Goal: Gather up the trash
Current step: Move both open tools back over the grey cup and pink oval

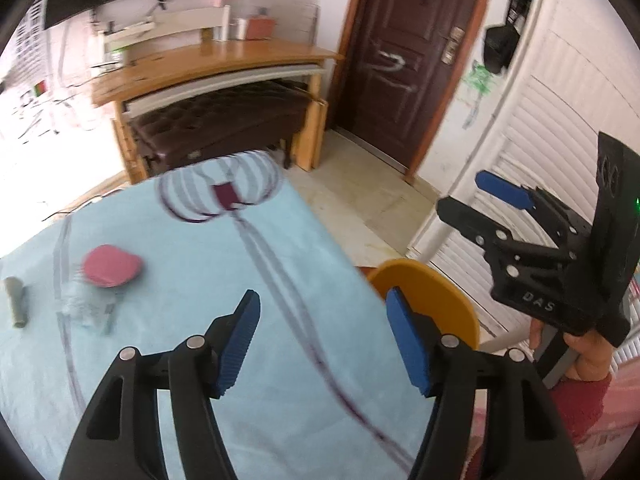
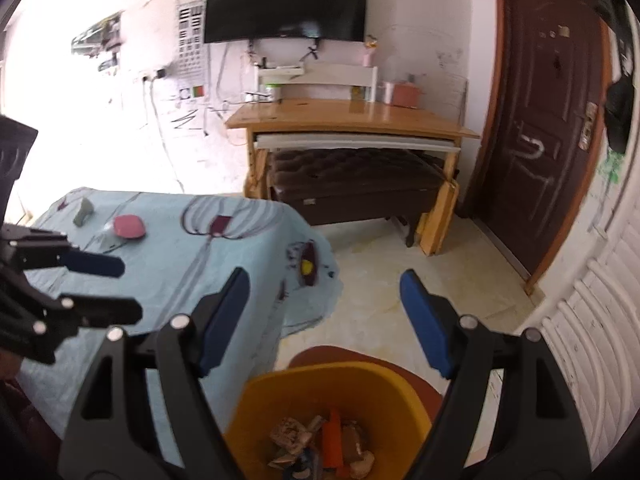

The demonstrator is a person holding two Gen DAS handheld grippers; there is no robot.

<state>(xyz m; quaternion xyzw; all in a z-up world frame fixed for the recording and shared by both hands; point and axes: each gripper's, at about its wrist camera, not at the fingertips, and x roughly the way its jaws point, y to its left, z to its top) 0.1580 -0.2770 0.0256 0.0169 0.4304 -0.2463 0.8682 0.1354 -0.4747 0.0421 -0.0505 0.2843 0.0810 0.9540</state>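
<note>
My left gripper point(image 1: 323, 296) hangs open and empty above a table under a light blue cloth point(image 1: 200, 360). On the cloth to its left lie a pink lid-like piece point(image 1: 112, 266), crumpled clear plastic point(image 1: 86, 306) and a grey-green tube point(image 1: 16, 302). A yellow bin point(image 1: 424, 292) stands off the table's right edge. My right gripper point(image 2: 324, 278) is open with nothing in it, above the yellow bin point(image 2: 320, 388), which holds several scraps point(image 2: 320, 444). From the right wrist, the pink piece point(image 2: 129, 226) and the tube point(image 2: 83, 212) lie far left, behind the left gripper point(image 2: 126, 288).
A wooden desk point(image 2: 352, 120) with a brown padded bench point(image 2: 352, 184) beneath it stands against the far wall, under a wall TV point(image 2: 284, 4). A brown door point(image 2: 548, 128) and white slatted panels point(image 1: 540, 120) close off the right. Pale floor point(image 2: 380, 280) lies between table and desk.
</note>
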